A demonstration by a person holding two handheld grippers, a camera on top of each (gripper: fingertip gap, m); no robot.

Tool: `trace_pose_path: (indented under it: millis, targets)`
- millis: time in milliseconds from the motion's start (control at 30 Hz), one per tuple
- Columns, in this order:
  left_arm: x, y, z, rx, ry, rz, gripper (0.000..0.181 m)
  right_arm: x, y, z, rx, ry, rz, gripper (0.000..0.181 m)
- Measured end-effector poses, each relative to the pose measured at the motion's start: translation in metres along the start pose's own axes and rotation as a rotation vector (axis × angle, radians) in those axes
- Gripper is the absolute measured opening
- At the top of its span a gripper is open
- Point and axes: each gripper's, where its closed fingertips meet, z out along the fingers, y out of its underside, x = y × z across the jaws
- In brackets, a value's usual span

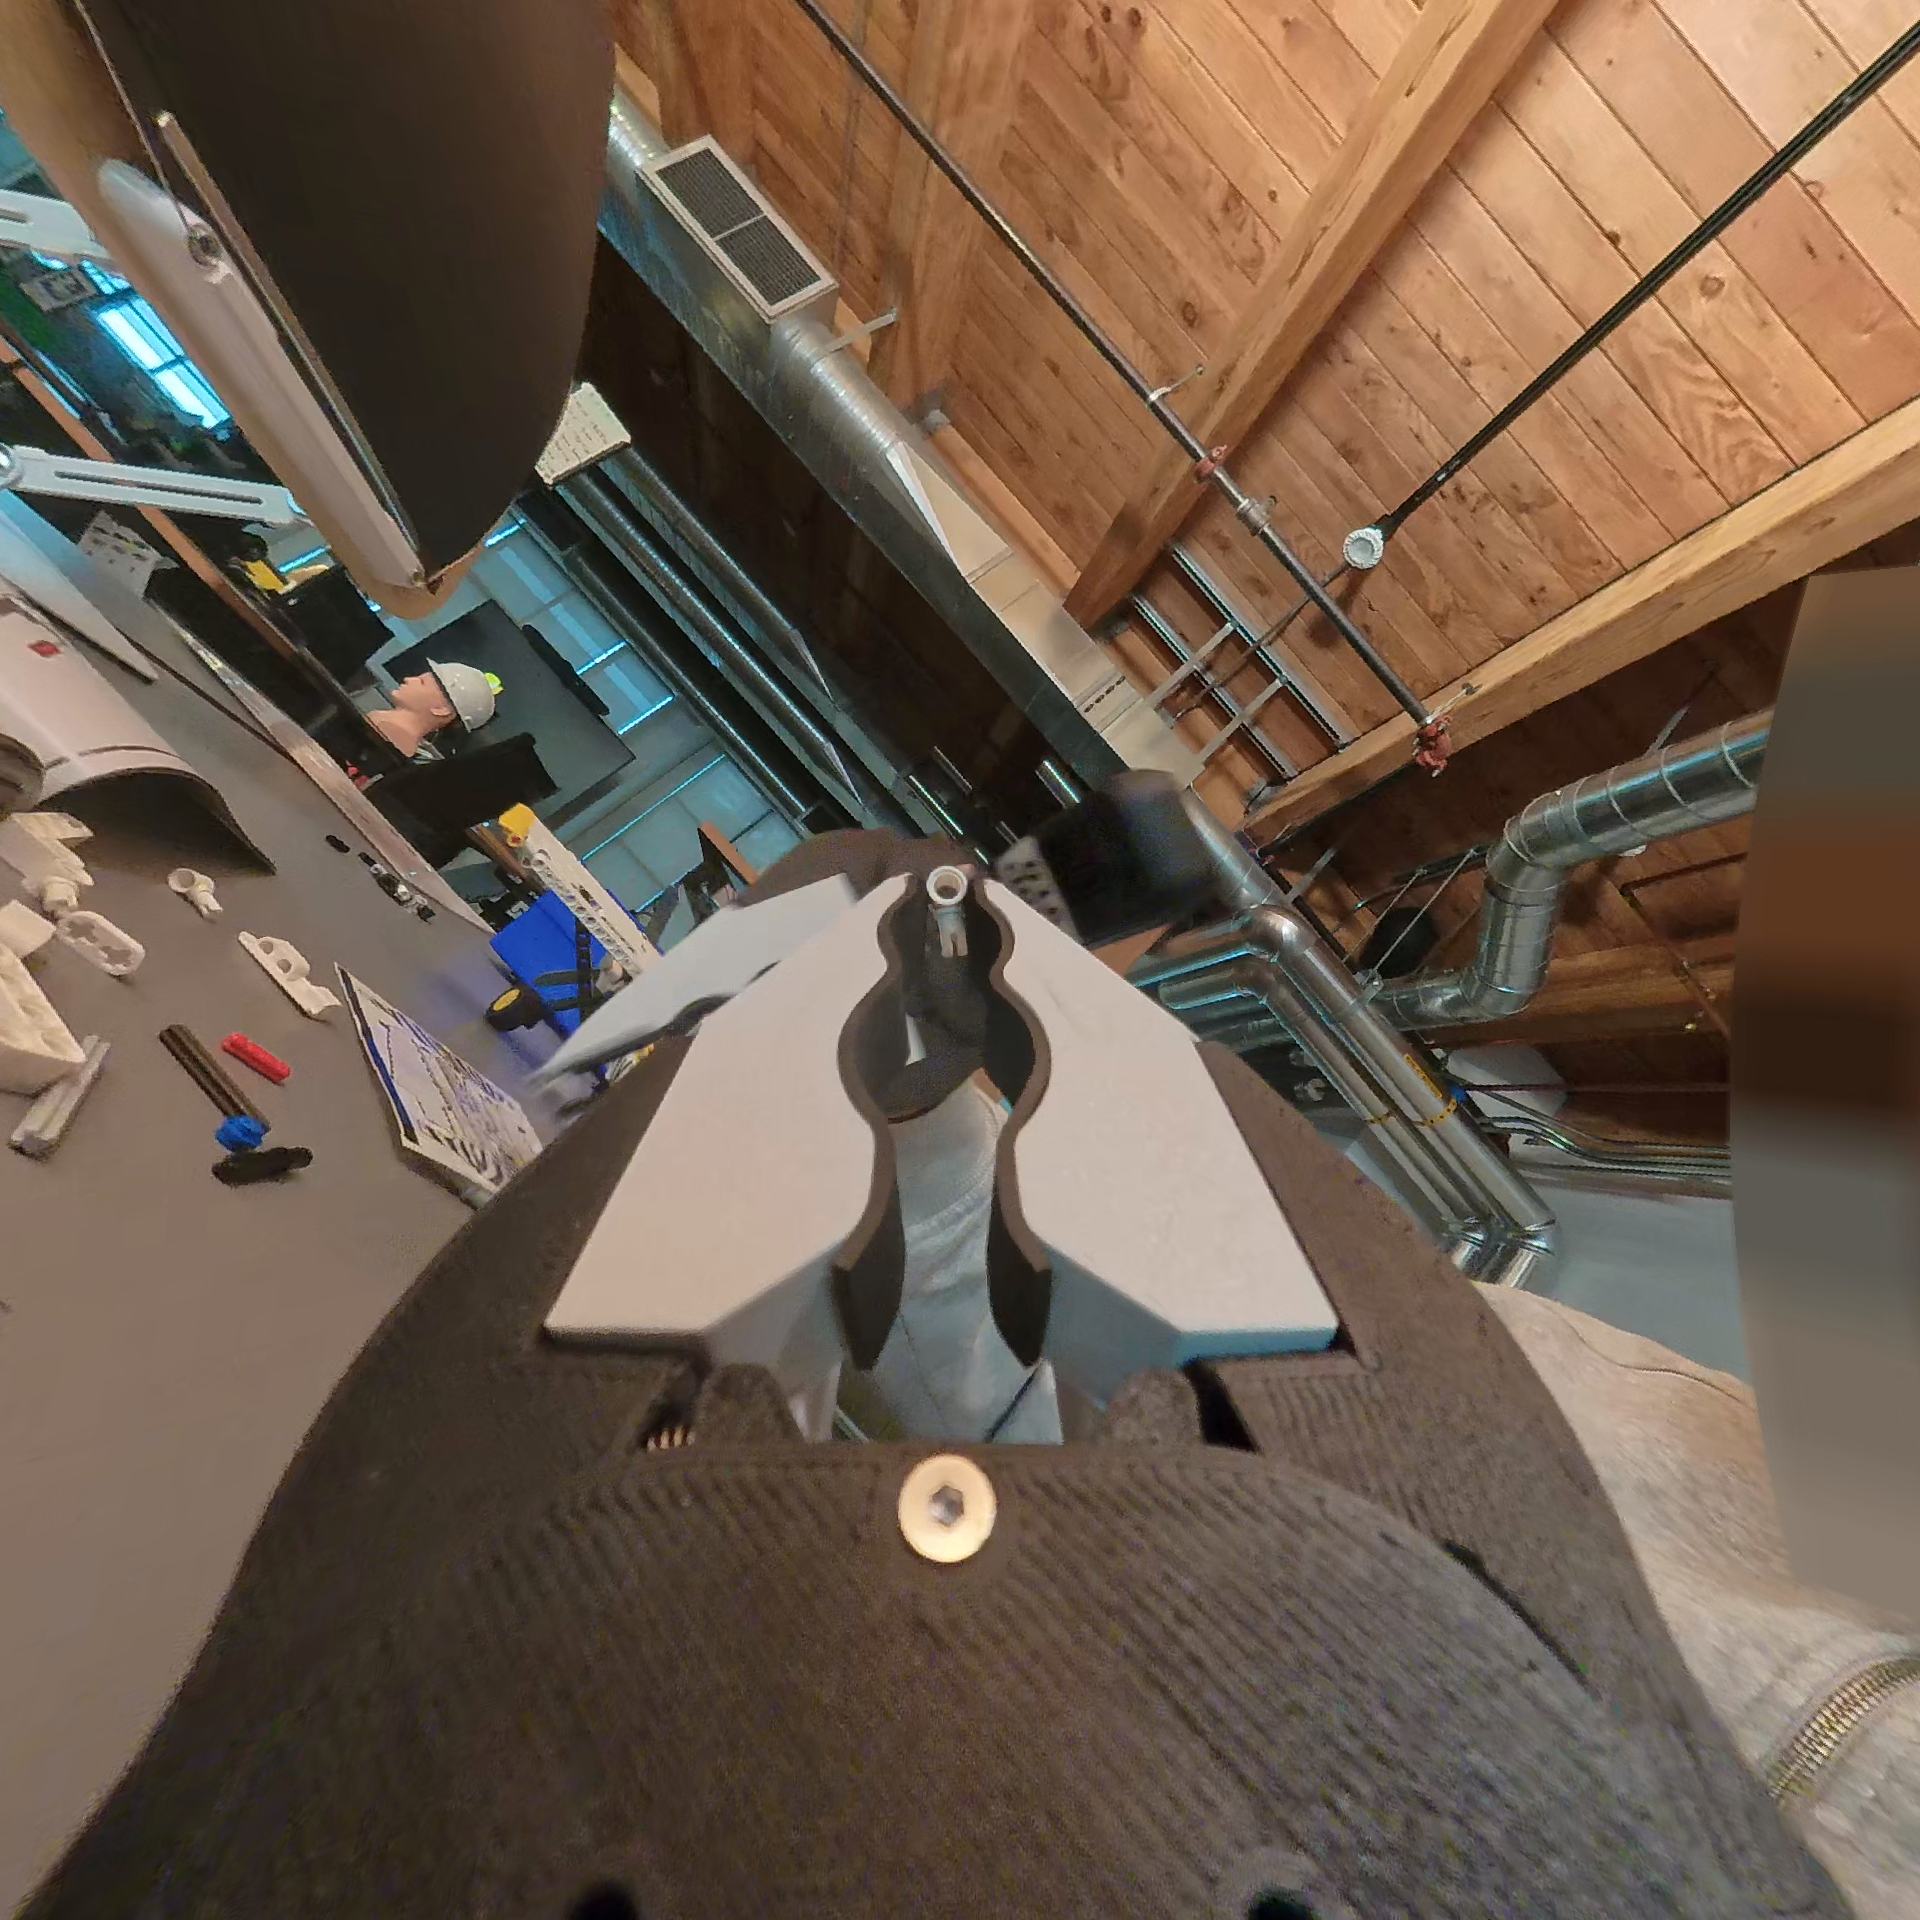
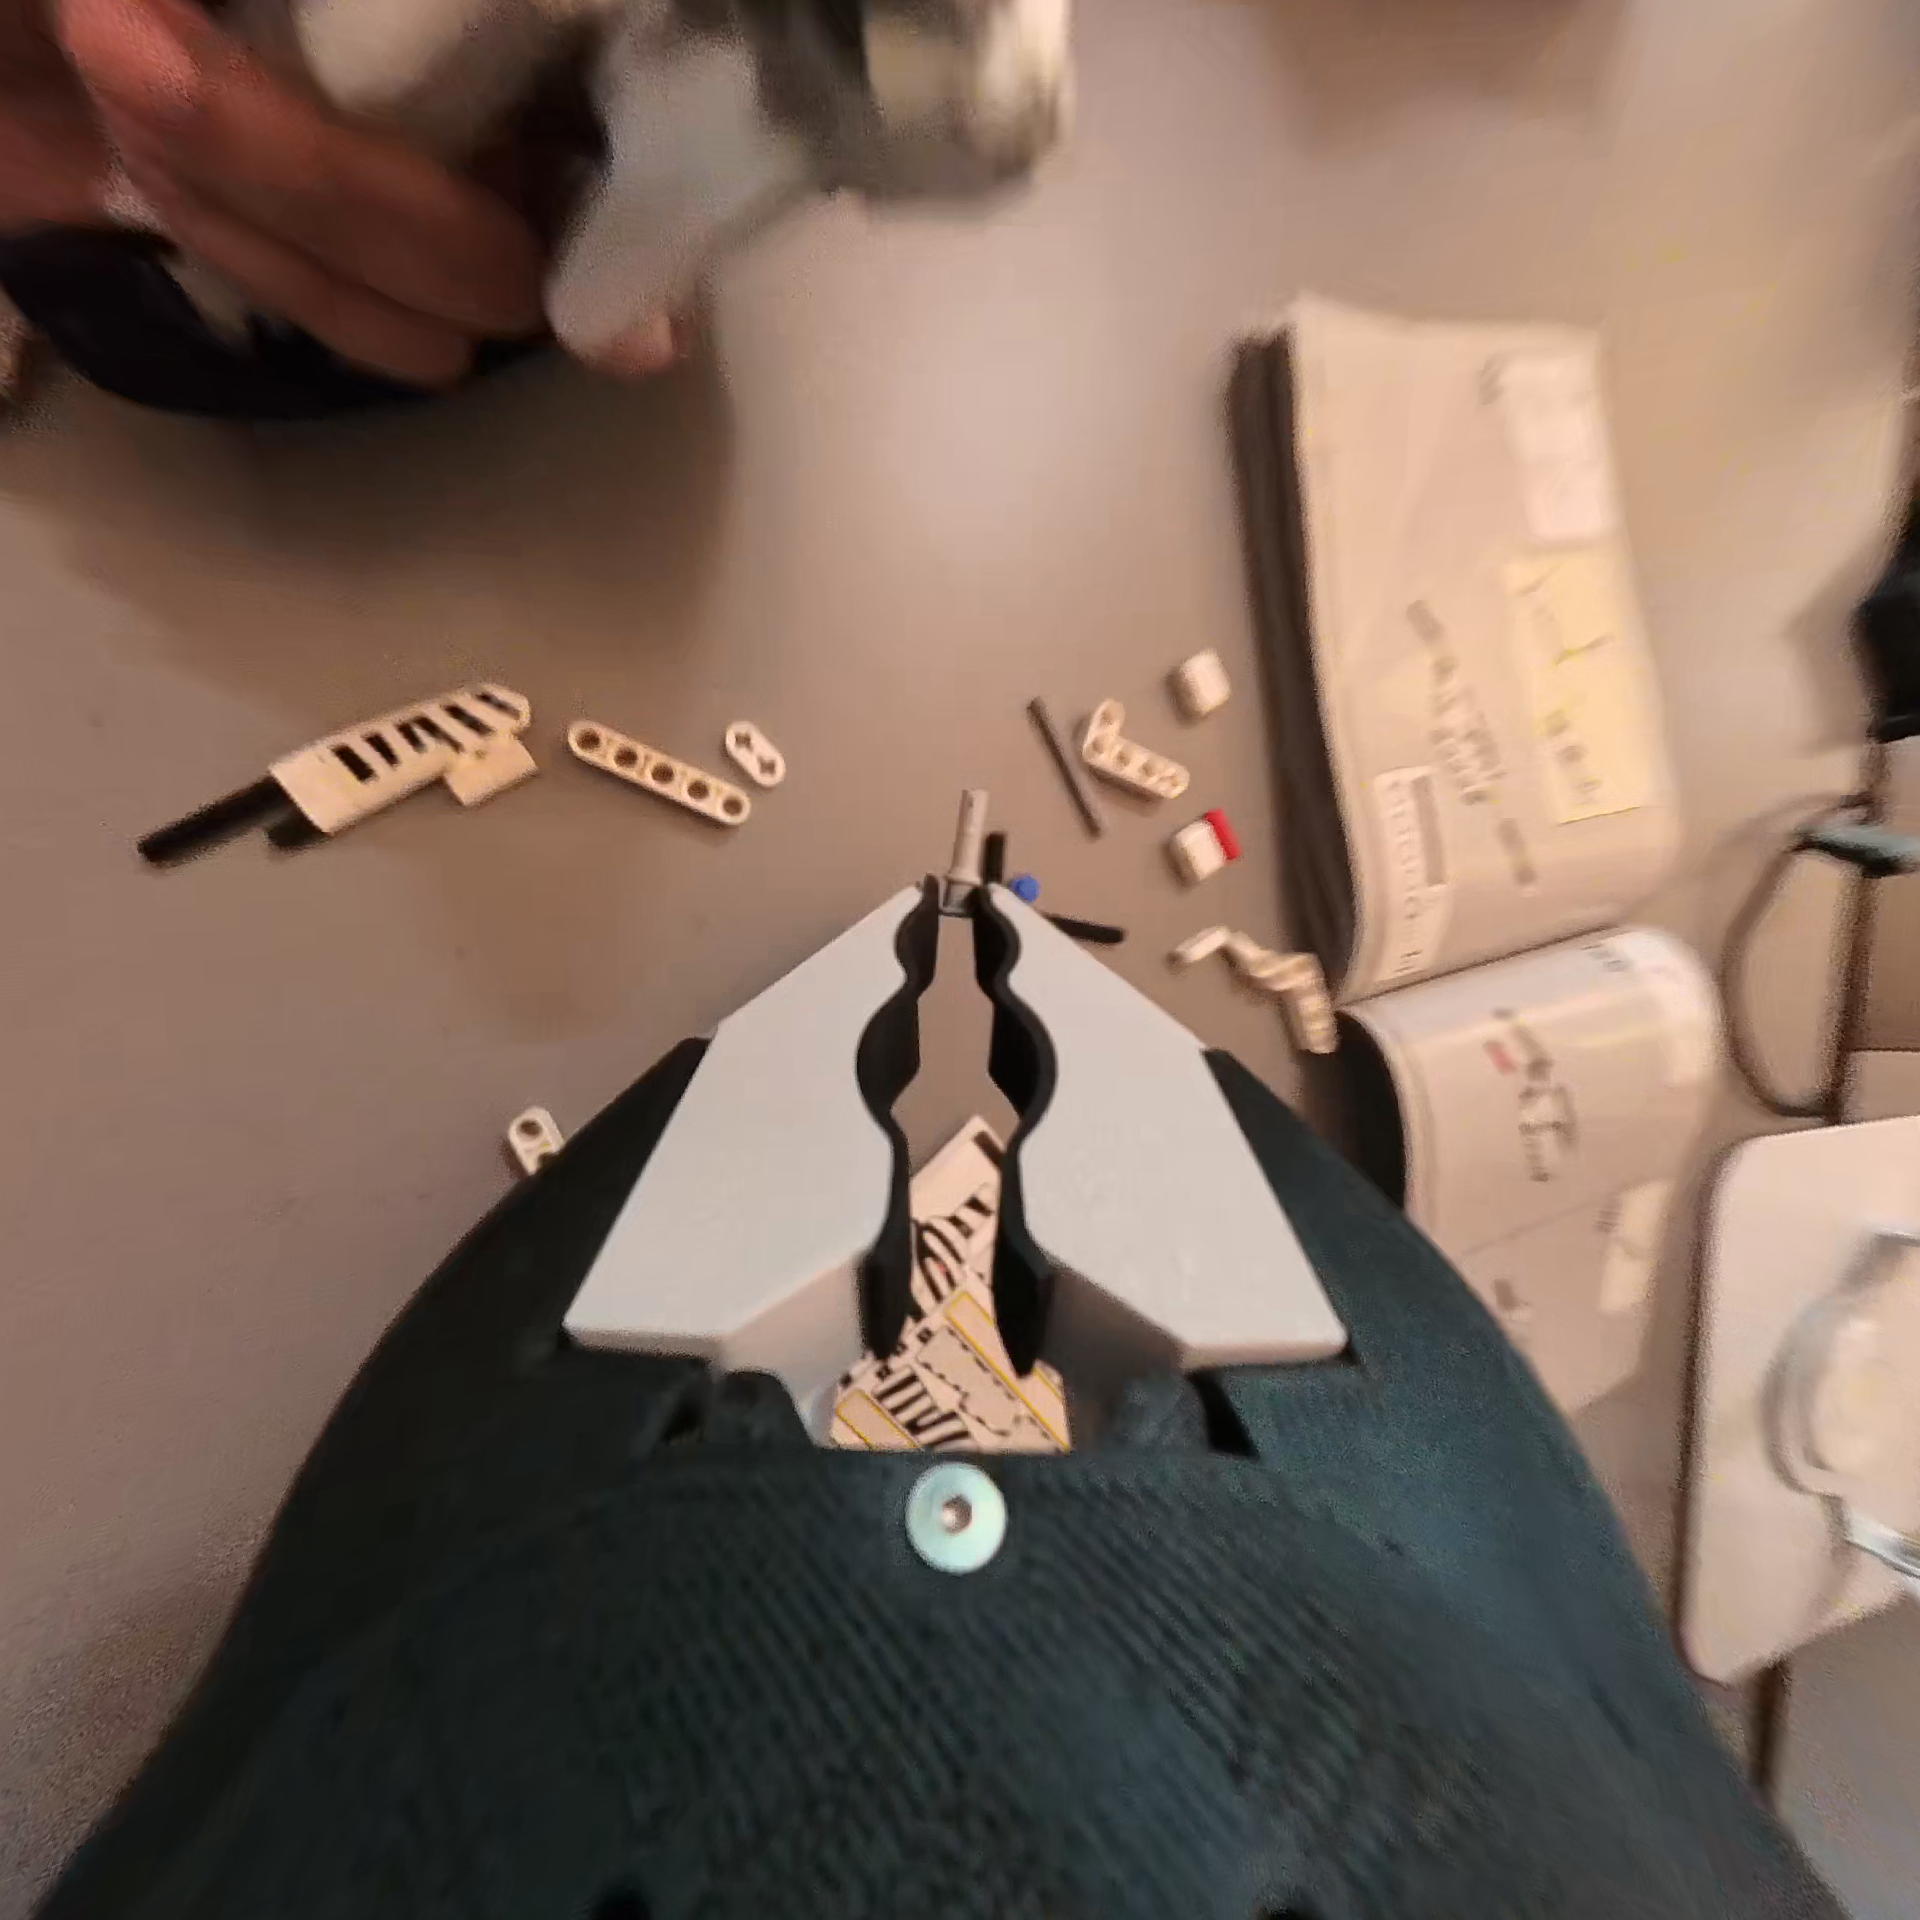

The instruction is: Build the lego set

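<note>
My left gripper (image 1: pixel 945 904) points up toward the ceiling. It is shut on a small grey connector (image 1: pixel 948 916) at its tips, and a black part (image 1: pixel 940 1023) sits just below between the fingers. My right gripper (image 2: pixel 961 894) hovers over the grey table (image 2: pixel 416 1039), shut on a grey pin (image 2: pixel 966 847) that sticks out past its tips. A striped white panel on a black axle (image 2: pixel 400 769), a white five-hole beam (image 2: pixel 660 784) and a small white link (image 2: pixel 755 752) lie ahead on the left. The left gripper (image 2: pixel 727 156) shows blurred at the top, in a hand (image 2: pixel 312 239).
Right of the tips lie a black axle (image 2: pixel 1065 769), a white angled beam (image 2: pixel 1132 753), a red-and-white piece (image 2: pixel 1205 844) and open instruction booklets (image 2: pixel 1455 644). The left wrist view shows loose white, black, red and blue parts (image 1: pixel 239 1081) on the table and a wooden ceiling. My right fingertips sit around 11 cm from my left ones. About 7 cm separates my right fingertips from the small white link (image 2: pixel 755 752).
</note>
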Motion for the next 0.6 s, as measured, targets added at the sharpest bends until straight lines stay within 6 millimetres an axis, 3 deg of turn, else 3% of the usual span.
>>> trace_pose_path:
  millis: [100,200,367,600]
  targets:
    - [-0.001,0.002,0.001,-0.013,0.012,-0.033,0.005,0.006,-0.028,-0.036,0.038,0.111,-0.091,0.005]
    - [-0.001,0.007,0.004,-0.045,0.022,-0.053,0.005,0.0,-0.046,-0.058,0.007,0.15,-0.18,0.005]
    - [0.0,0.012,0.006,-0.073,0.02,-0.041,0.005,-0.006,-0.052,-0.063,-0.095,0.16,-0.23,0.005]
    - [-0.002,0.019,0.009,-0.114,-0.006,-0.006,0.005,-0.007,-0.059,-0.063,-0.067,0.132,-0.117,0.005]
